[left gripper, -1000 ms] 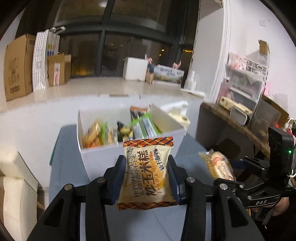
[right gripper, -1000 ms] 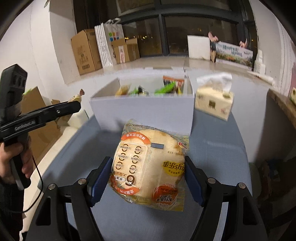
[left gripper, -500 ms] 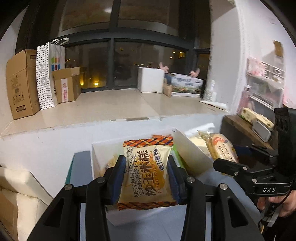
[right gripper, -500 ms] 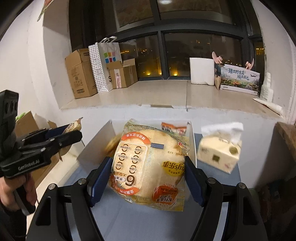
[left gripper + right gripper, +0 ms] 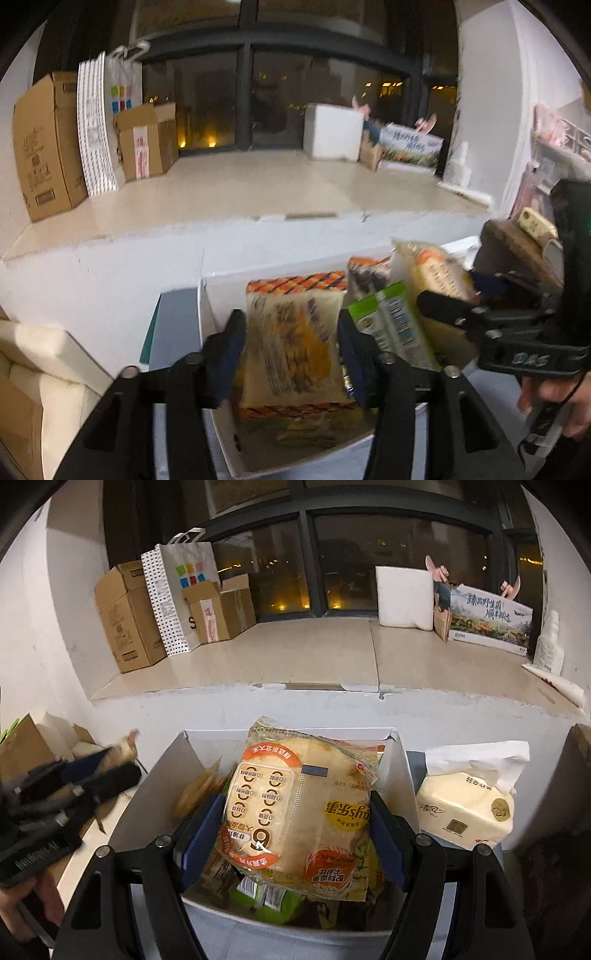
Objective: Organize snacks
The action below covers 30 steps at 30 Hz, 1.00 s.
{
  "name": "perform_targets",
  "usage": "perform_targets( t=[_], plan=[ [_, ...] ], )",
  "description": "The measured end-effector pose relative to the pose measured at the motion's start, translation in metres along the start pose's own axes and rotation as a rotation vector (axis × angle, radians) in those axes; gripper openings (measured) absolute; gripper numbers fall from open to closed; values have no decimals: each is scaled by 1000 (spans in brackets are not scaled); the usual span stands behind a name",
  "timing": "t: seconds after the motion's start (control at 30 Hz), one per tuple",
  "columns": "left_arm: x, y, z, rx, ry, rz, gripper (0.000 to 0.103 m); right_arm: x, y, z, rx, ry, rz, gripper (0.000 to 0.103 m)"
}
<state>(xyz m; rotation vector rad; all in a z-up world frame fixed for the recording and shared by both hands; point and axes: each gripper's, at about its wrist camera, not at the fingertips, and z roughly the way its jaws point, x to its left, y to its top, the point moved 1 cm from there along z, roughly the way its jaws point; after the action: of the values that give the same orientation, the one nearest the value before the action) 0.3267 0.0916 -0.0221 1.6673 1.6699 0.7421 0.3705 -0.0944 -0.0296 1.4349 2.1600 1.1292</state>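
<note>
Left tongs (image 5: 291,343) clamp an orange-trimmed snack packet (image 5: 293,347); right tongs (image 5: 295,834) clamp a clear-wrapped rice cake bag (image 5: 295,812), both above the crowded white cardboard box (image 5: 155,786); cream tissue pack (image 5: 465,812) right.

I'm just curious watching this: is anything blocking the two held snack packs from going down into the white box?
No lid or cover is visible. The bread pack and yellow rice-cake pack hang over the open white box. Only snacks already inside, like the green packets, lie underneath, so they would land on those.
</note>
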Motion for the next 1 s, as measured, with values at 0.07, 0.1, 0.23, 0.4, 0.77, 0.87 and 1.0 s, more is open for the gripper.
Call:
perform_targets(
  t=[0.07,0.1,0.23,0.4,0.77,0.87,1.0],
  plan=[
    [5,-5,9,43,9,-24,99,1,3,6,22,3,-4,100],
    [7,-7,9,41,17,-28,103,1,2,7,26,-11,-4,102],
    [11,-14,4,35,15,-27,103,-4,0,3,12,-37,16,103],
    [4,-18,-24,-40,-7,-32,103,1,-2,-17,-40,-53,7,103],
    [-28,-53,-105,-172,133,0,103,11,-43,-109,-192,-47,-43,103],
    [-36,-67,-128,-168,111,-26,103,14,-61,-140,-230,-40,-91,103],
    [-47,-85,-158,-180,68,-34,103,12,-89,-181,-265,-32,-65,103]
  ],
)
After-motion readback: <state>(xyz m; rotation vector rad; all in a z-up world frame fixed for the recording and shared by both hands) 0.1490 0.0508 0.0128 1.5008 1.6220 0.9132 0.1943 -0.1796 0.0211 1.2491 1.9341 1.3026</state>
